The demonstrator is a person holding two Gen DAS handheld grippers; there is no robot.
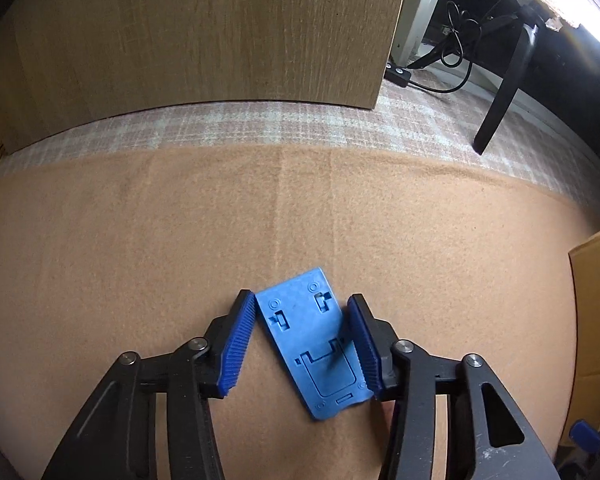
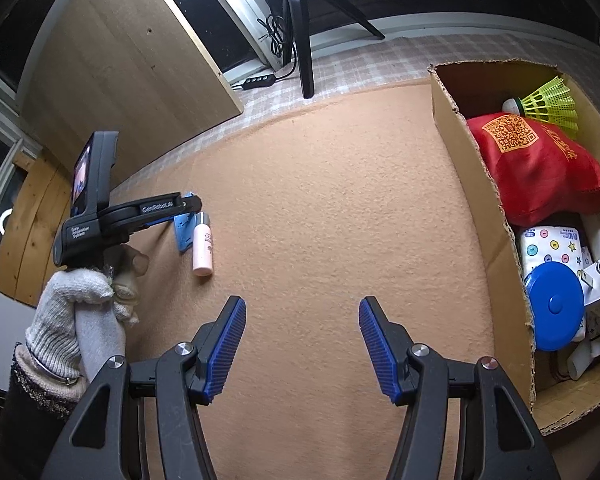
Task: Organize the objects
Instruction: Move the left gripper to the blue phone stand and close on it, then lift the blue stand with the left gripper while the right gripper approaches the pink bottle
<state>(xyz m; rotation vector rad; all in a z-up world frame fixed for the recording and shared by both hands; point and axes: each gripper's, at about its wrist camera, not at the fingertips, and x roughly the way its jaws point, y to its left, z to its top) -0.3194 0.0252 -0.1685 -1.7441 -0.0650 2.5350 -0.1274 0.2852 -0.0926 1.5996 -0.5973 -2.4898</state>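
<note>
A flat blue plastic plate (image 1: 310, 340) with cut-out slots lies askew on the tan blanket (image 1: 180, 240). My left gripper (image 1: 300, 298) points down over it. The left pad's tip meets the plate's upper left corner and the right pad presses its lower right edge. In the right wrist view the left gripper (image 2: 188, 205), held by a gloved hand (image 2: 76, 296), is over the blue plate (image 2: 182, 232), with a small pink bottle (image 2: 203, 246) lying just beside it. My right gripper (image 2: 302, 304) hovers open above bare blanket with nothing between its fingers.
An open cardboard box (image 2: 480, 200) at the right holds a red bag (image 2: 540, 168), a yellow shuttlecock (image 2: 552, 104), a blue round lid (image 2: 556, 306) and a tissue pack. A wooden panel (image 1: 200, 28), a tripod leg (image 1: 504, 92) and cables stand beyond the blanket on plaid carpet.
</note>
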